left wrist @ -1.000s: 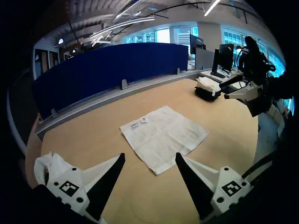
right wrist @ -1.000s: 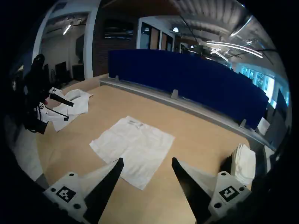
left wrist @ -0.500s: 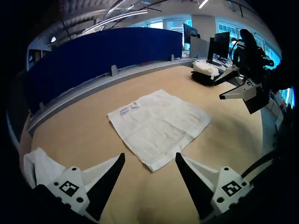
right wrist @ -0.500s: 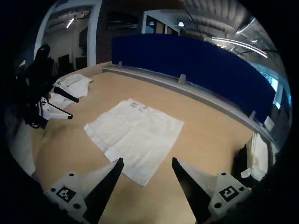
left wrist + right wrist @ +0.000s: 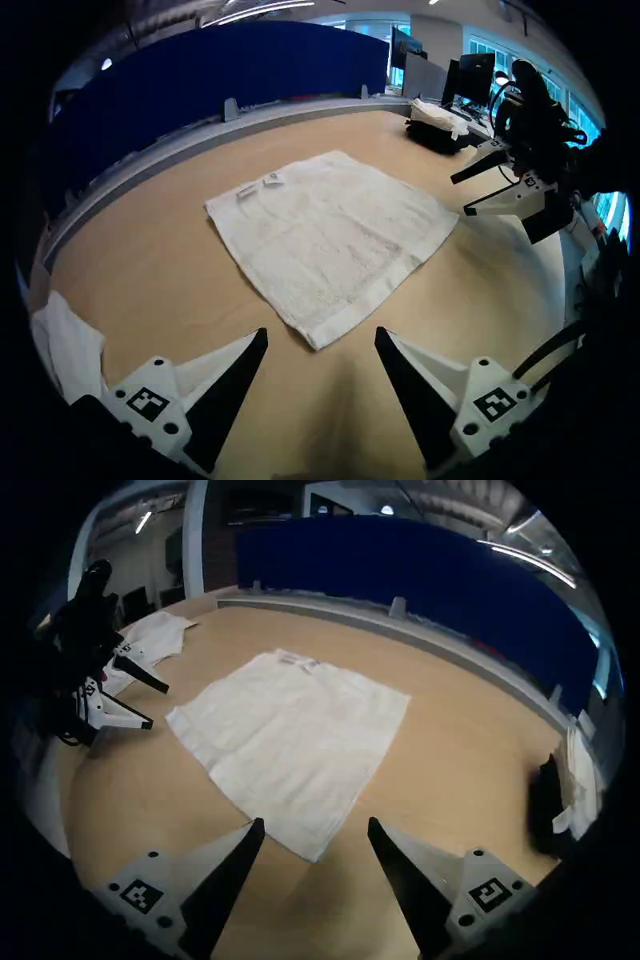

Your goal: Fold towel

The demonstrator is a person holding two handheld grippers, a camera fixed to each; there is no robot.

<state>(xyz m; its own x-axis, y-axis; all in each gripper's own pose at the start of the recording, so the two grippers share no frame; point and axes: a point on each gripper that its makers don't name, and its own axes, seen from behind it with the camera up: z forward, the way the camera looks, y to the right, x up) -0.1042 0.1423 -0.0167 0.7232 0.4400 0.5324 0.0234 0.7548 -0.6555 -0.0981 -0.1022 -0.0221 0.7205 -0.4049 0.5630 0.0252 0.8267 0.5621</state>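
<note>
Wooden table (image 5: pixel 152 264) spans both views, with a blue partition (image 5: pixel 200 72) along its far edge at 12 o'clock. Towel (image 5: pixel 328 232) lies flat and unfolded mid-table, tags at its far edge. Nothing sits on it.

Left gripper view:
- crumpled white cloth (image 5: pixel 68 352) on the table at 8 o'clock, well apart from the towel
- stack of folded towels (image 5: pixel 436 118) at 1 o'clock
- monitors (image 5: pixel 472 76) behind the stack

Left gripper (image 5: pixel 320 331): jaws wide, holding nothing. The towel's near corner is in the gap between the fingertips. Can't tell if there's contact.

Right gripper (image 5: pixel 314 821): jaws wide, holding nothing, with another towel corner just ahead at 12 o'clock. It sees the left gripper at 9 o'clock, beside the towel's edge.
</note>
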